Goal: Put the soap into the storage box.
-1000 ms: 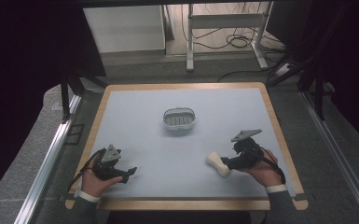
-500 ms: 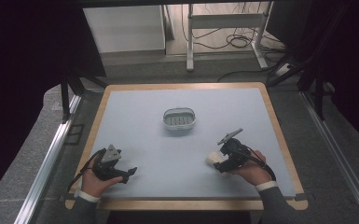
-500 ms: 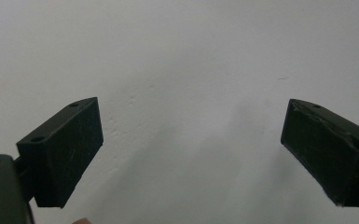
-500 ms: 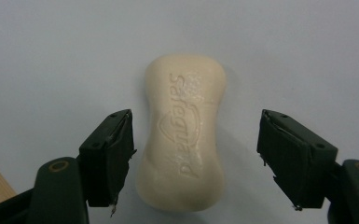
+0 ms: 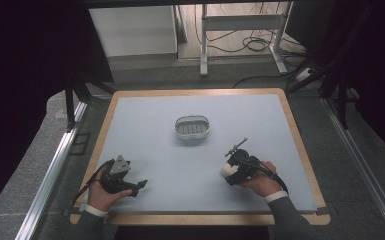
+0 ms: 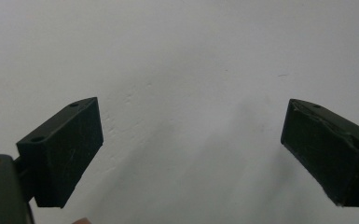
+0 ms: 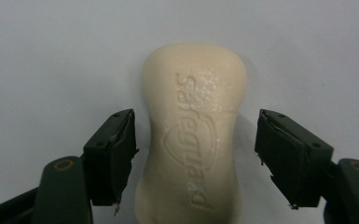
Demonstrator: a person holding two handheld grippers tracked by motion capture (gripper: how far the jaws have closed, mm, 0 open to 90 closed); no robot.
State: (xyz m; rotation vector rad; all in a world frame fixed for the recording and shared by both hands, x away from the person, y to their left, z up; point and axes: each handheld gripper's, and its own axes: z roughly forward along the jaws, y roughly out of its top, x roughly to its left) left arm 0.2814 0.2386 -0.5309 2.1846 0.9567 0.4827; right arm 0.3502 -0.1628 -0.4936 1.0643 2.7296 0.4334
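A cream bar of soap [image 7: 193, 135] with embossed lettering lies flat on the pale blue mat. My right gripper [image 7: 196, 158] straddles it, a jaw on either side with a small gap to each, so it is open around the soap; its jaws have just been closing. From above, the right gripper [image 5: 236, 170] points down over the soap [image 5: 227, 170] at the mat's front right. My left gripper [image 5: 139, 186] rests at the front left. Its jaws stand wide open over bare mat [image 6: 191, 70], left gripper [image 6: 191, 154] holding nothing.
A small white oval soap dish [image 5: 191, 127] with a slotted floor stands in the middle of the mat, beyond both grippers. A wooden border [image 5: 300, 135] frames the mat. Metal rails, table legs and cables lie beyond the table.
My right hand has moved left and down over the soap, and its jaws have narrowed around it. The left hand has stayed where it was.
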